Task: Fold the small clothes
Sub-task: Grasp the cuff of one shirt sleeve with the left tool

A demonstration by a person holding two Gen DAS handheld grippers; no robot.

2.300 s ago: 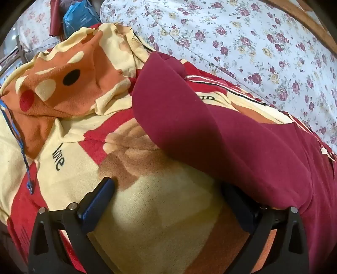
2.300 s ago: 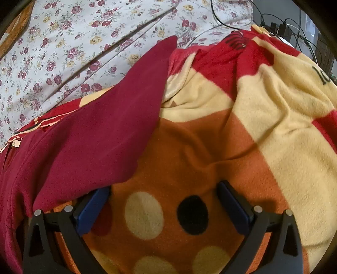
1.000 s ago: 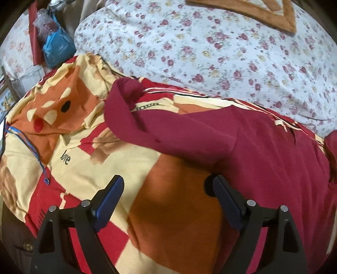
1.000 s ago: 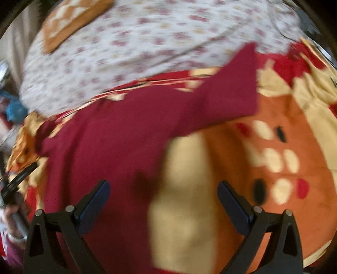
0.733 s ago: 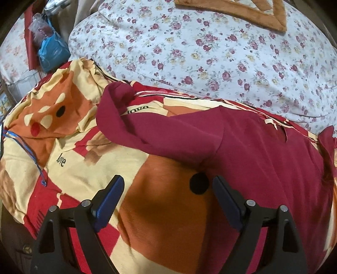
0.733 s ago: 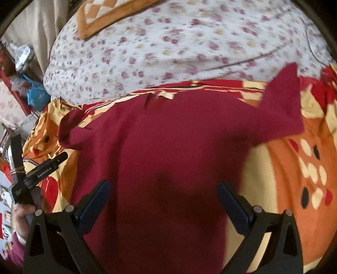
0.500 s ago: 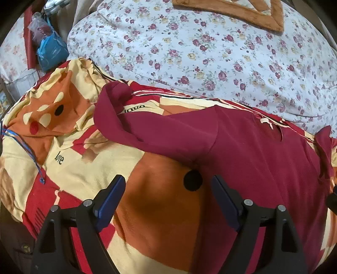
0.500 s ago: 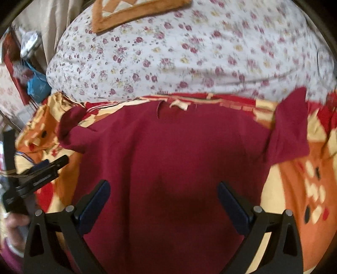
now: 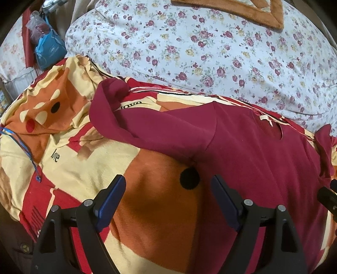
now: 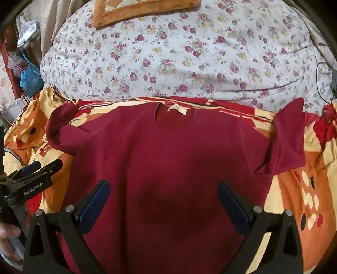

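A dark red T-shirt [image 10: 168, 156] lies spread flat, neck away from me, on an orange, cream and red patterned blanket [image 10: 303, 189]. Both sleeves are rumpled, and the left one [image 9: 147, 128] is curled over. My right gripper [image 10: 163, 196] is open and empty above the shirt's middle. My left gripper [image 9: 168, 196] is open and empty over the blanket, beside the shirt's left side; it also shows at the left of the right wrist view [image 10: 33, 177]. The shirt fills the right of the left wrist view [image 9: 263, 168].
A white floral quilt [image 10: 189, 52] is heaped behind the shirt, with an orange mat [image 10: 145, 8] on top. A blue bag [image 9: 49, 51] sits at the far left. A blue cord [image 9: 23, 147] lies on the blanket's left. A black cable [image 10: 322, 80] runs at the right.
Both grippers have pulled back and up from the blanket. The right one has swung left from the shirt's right sleeve to over its middle. Both stayed open.
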